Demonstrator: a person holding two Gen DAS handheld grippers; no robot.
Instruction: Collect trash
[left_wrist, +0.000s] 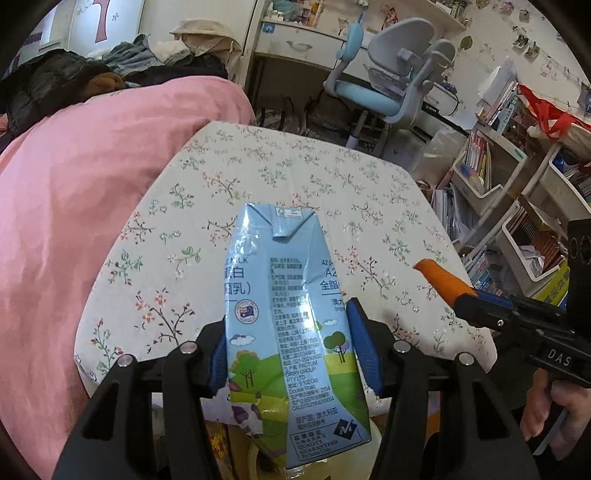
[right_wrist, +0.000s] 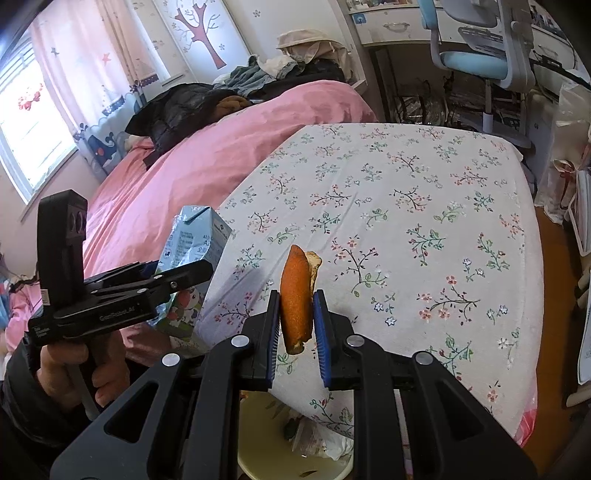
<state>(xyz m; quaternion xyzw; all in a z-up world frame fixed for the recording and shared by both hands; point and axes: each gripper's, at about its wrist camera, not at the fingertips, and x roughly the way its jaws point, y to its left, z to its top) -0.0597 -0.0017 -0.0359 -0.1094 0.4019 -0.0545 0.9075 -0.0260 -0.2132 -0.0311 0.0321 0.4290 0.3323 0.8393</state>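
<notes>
Floral-clothed table beside a pink-covered bed, dark clothes heaped at the bed's far end; blue-and-grey desk chair beyond the table, crowded bookshelves to its right.

Left hand-held gripper clenched on a dented blue milk carton, blue pads pressing both sides, carton raised above the table's near edge. Right hand-held gripper clamped around an orange peel strip, peel upright, pale pith showing at its top.

Below both, close under the table's edge, a pale bin with crumpled scraps inside.

From the left wrist view only: carton's printed panel, peel tip poking in from the right, part of a hand under the right tool.

From the right wrist view only: window with pink curtain, tree wall sticker, carton side-on with a hand gripping the left tool's handle, bin contents seen more plainly.
</notes>
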